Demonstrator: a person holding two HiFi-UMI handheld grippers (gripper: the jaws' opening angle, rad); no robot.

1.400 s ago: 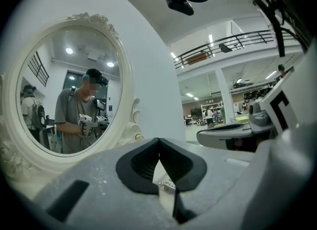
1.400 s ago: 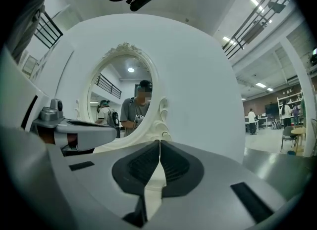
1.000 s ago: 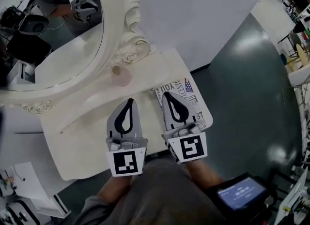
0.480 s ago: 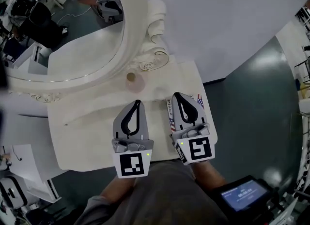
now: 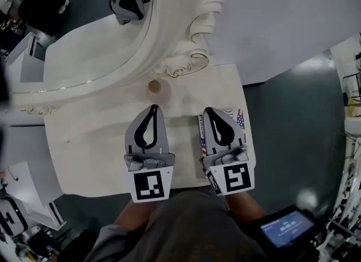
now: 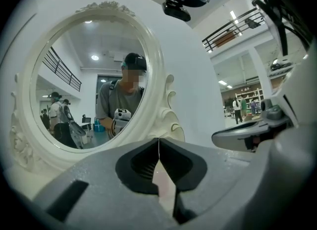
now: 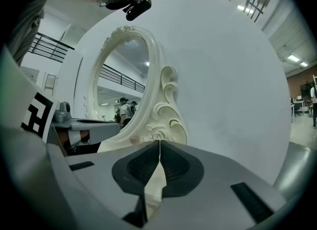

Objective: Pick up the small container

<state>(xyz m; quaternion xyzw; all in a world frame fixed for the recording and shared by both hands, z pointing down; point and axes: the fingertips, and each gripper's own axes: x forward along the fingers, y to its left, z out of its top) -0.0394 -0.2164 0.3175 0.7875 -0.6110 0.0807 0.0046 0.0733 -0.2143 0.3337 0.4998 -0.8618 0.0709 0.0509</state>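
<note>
Open tabletop (image 5: 96,140) runs up to the small container (image 5: 158,88). The carved mirror frame (image 5: 163,24) stands close behind it, blocking further reach.

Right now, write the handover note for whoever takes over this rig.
Left gripper: shut, empty, over the white table.
Right gripper: shut, empty, over a printed sheet.
Small container: standing on the table by the mirror frame, just ahead of the left gripper and apart from it.
Done: nothing picked up.
Left: open the jaws, close on the container, lift.
</note>
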